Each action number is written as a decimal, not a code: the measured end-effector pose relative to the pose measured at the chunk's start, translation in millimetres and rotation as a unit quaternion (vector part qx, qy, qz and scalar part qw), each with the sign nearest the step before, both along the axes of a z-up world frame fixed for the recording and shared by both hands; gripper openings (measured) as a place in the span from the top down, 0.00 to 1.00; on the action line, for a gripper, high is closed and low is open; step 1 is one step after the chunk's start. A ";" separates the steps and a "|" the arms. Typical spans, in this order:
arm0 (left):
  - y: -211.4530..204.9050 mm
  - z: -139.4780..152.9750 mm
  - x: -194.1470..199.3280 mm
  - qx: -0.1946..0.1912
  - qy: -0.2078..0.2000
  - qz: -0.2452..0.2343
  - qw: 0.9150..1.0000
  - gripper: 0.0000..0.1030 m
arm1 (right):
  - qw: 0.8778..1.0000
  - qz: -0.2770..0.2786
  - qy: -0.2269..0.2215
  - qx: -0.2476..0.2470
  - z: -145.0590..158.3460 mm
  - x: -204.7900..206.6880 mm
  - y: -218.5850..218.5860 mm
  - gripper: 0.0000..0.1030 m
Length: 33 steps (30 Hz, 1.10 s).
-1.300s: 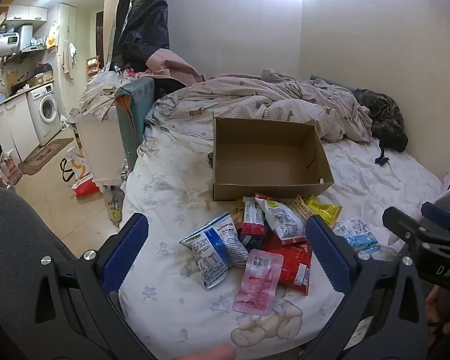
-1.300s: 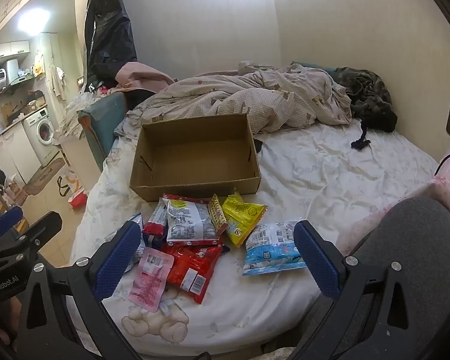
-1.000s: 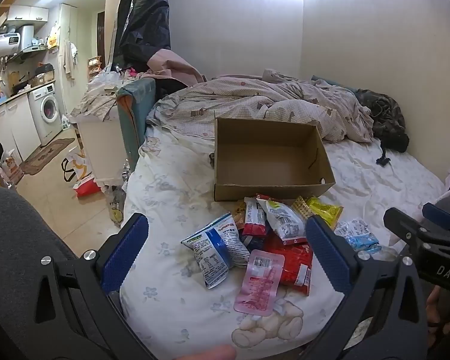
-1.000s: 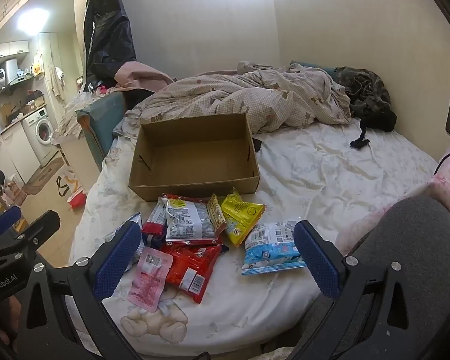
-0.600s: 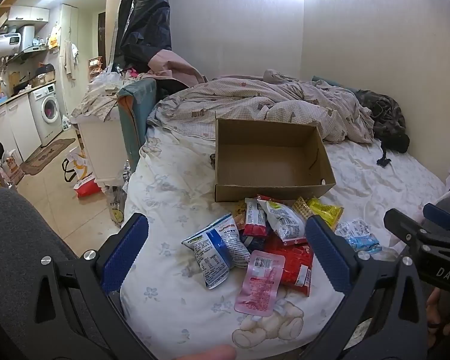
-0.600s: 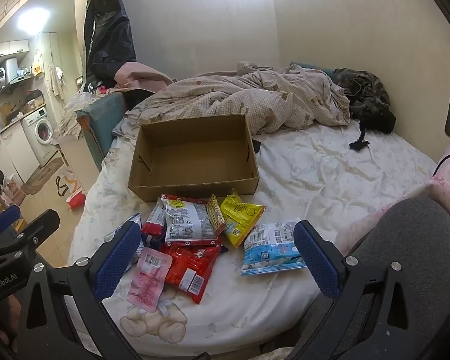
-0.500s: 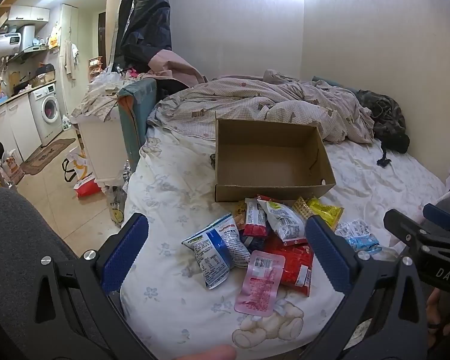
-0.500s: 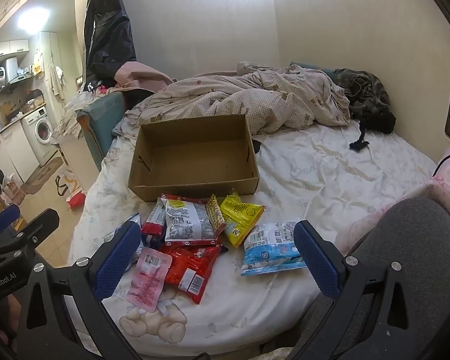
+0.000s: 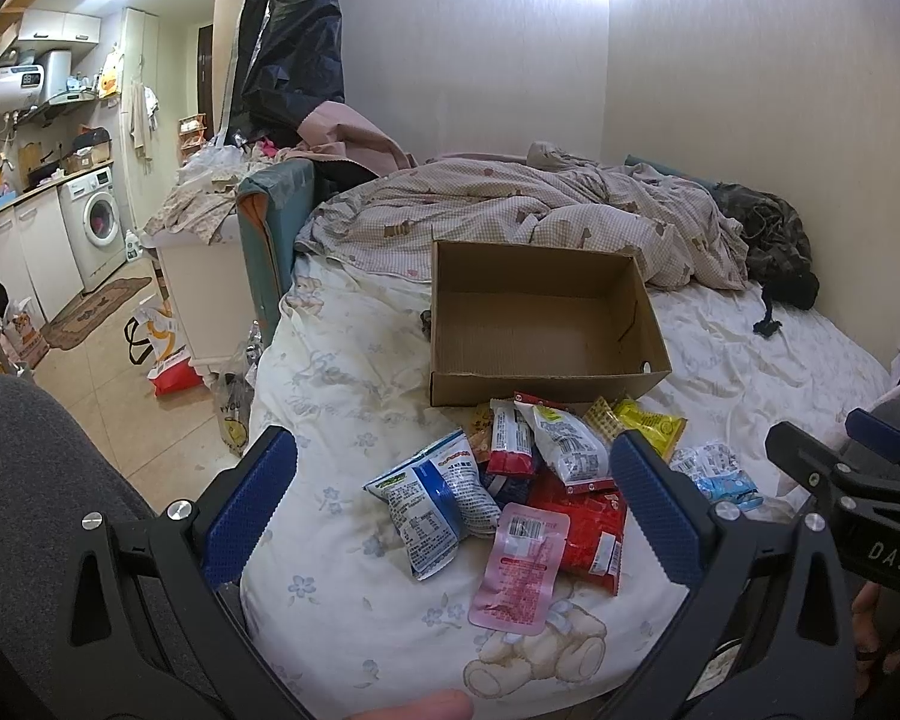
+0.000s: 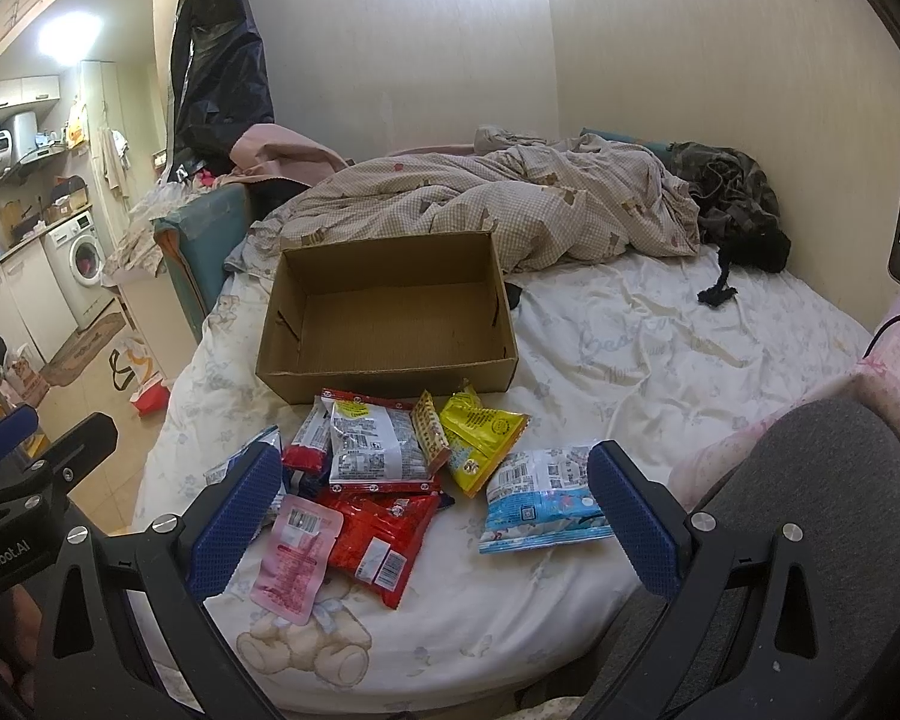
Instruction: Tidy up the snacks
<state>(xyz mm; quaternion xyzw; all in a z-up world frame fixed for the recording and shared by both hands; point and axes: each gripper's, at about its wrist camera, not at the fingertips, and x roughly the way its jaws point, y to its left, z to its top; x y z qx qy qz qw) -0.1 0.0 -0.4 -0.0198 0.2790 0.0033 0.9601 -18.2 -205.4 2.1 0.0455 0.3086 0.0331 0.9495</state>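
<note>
— So, left wrist view first: what does it show?

— The left gripper (image 9: 450,492) hangs above the near edge of the bed (image 9: 342,396), jaws spread wide and holding nothing. Between its fingers lies the snack pile: a blue-white bag (image 9: 432,495) nearest the left finger, a pink pouch (image 9: 522,564) in front, a red pack (image 9: 588,516) beside it. Behind them sits the box (image 9: 546,324), open-topped and empty. The right gripper shows only as a black frame at the right edge.

— And the right wrist view?

— The right gripper (image 10: 432,501) is equally wide open and empty, well short of the snacks. A light-blue bag (image 10: 540,498) lies just inside its right finger, a yellow bag (image 10: 480,438) and a grey-white pack (image 10: 372,444) lie further back, touching the box's front wall or nearly so.

— Which step is in hand?

— Judging by the empty box and untouched pile, sorting has not begun; both tools are poised to choose a first packet.

— What does the next move call for?

— Probably lowering one gripper onto an outlying bag, the light-blue or the blue-white one, pinching its crimped edge and lifting it over the front wall into the box. Slippery film may slide out of a shallow pinch.
</note>
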 end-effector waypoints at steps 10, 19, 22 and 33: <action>0.1 -0.1 -0.1 0.000 0.000 0.000 1.000 0.00 | 1.000 0.000 0.000 -0.001 0.0 -0.4 -0.8 0.00; 0.0 -0.1 -0.3 -0.001 -0.001 0.000 1.000 0.00 | 1.000 0.000 -0.001 -0.002 0.2 1.2 -1.8 0.00; 0.1 -0.3 -0.1 -0.001 -0.001 0.000 1.000 0.00 | 1.000 0.000 0.000 -0.002 0.1 1.5 -1.3 0.00; 0.3 -0.2 -0.2 -0.002 -0.001 0.000 1.000 0.00 | 1.000 0.000 -0.001 -0.003 -0.2 0.9 -0.2 0.00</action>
